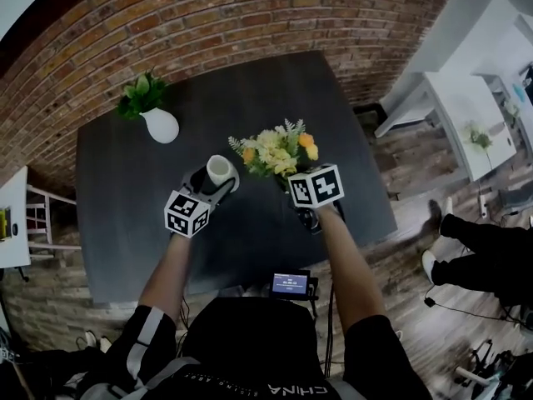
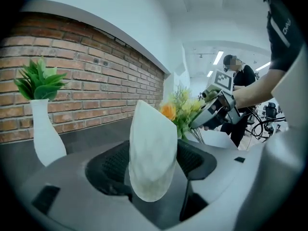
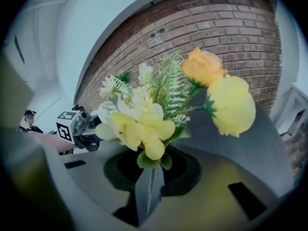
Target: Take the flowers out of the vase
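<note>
We look steeply down on a dark bench (image 1: 250, 90) set against a brick wall (image 1: 208, 15). Our left tongs (image 1: 215, 182) are closed on a small white vase (image 1: 219, 170), one jaw on each side of its body. Its round mouth faces up and holds no stems. We cannot tell whether its base touches the bench.

Just to the right of the vase and clear of it, our right tongs (image 3: 150, 189) hold the flowers (image 1: 275, 150). The jaws are nearly together, pinching the thin stems low down. The bunch rises above them: pale yellow blooms, one orange rose, one round yellow rose and ferny green sprigs.

At the bench's far left corner, well apart from both tongs, a second white vase (image 1: 160, 125) stands upright with green leaves (image 1: 141, 92) in it. At the right edge, a seated person's legs (image 1: 487, 248) show on the wooden floor (image 1: 416, 173).
</note>
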The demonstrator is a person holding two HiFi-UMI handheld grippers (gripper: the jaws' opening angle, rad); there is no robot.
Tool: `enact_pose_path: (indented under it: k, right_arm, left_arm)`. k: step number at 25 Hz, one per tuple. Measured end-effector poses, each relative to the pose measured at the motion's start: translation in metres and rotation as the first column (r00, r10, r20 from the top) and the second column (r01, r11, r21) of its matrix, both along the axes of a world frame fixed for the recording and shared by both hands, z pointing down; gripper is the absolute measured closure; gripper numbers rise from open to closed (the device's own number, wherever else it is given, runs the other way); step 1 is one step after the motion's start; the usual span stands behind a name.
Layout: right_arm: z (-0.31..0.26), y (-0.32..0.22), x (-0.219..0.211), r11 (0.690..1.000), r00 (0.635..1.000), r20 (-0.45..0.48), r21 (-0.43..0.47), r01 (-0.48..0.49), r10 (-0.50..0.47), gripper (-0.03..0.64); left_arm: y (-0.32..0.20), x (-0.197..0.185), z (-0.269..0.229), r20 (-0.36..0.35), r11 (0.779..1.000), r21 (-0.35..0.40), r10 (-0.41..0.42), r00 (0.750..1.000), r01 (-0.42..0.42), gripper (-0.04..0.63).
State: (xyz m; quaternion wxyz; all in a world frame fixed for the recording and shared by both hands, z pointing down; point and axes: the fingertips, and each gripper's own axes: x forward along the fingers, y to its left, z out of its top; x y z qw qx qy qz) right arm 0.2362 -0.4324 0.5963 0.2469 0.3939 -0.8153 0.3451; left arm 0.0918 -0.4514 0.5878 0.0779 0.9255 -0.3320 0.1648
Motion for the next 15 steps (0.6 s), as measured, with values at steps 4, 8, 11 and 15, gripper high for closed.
enact_pose_path:
  k: [4,8,11,15]
  right_arm:
    - [0.035,-0.006,-0.008,0.996,1.0,-0.009,-0.085,0.018,-0.019,0.543]
    - [0.063,-0.016,-0.01,0.987,1.0,-0.019,-0.16,0.006,-0.009,0.545]
    - [0.079,-0.022,-0.006,0.98,1.0,-0.025,-0.199,-0.013,0.008,0.545]
    - [0.091,-0.025,-0.002,0.976,0.999,-0.022,-0.214,-0.031,0.027,0.545]
  left_arm:
    - [0.001,0.001,0.0,-0.007,1.0,0.002,-0.015,1.0,0.015,0.285]
    - [-0.002,-0.001,-0.002,-0.017,1.0,0.005,-0.023,1.0,0.023,0.285]
    - [-0.003,-0.002,-0.002,-0.02,1.0,0.008,-0.023,1.0,0.023,0.285]
    - [-0.003,-0.003,-0.001,-0.025,0.999,0.019,-0.026,0.999,0.026,0.285]
